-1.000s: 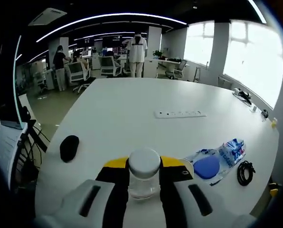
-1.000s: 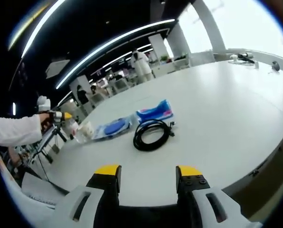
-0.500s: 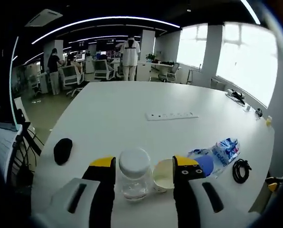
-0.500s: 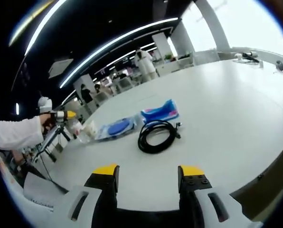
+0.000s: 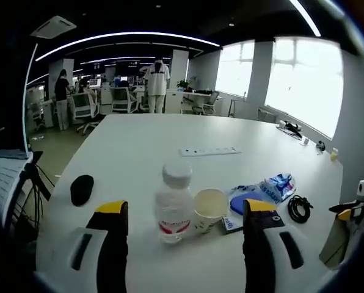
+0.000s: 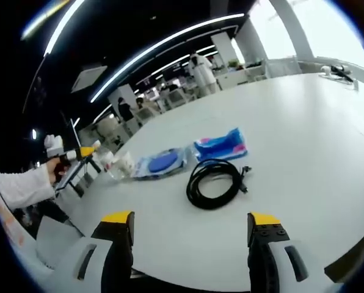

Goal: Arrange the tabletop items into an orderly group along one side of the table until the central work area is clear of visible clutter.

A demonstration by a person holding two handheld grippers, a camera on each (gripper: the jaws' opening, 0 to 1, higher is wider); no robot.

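Observation:
A clear water bottle [image 5: 173, 201] with a white cap and red label stands upright on the white table [image 5: 145, 140], touching or nearly touching a paper cup [image 5: 211, 209]. My left gripper [image 5: 186, 207] is open, its yellow-tipped jaws wide apart and short of the bottle. Right of the cup lie a blue round packet [image 5: 246, 198], a blue-and-white pack [image 5: 278, 183] and a coiled black cable [image 5: 299, 207]. My right gripper [image 6: 191, 220] is open and empty, just short of the cable [image 6: 217, 182]. Beyond the cable lie the pack [image 6: 222, 146] and the blue packet [image 6: 160, 163].
A black mouse [image 5: 81, 188] lies at the left near the table edge. A white power strip [image 5: 207, 151] sits mid-table. Small items [image 5: 292, 128] line the far right edge. People and office chairs stand beyond the table. A white sleeve [image 6: 17, 186] holds the left gripper [image 6: 72, 155].
My left gripper has opened, let go of the bottle and drawn back; the bottle now stands by the cup. The right gripper's view has shifted slightly; its jaws stay open.

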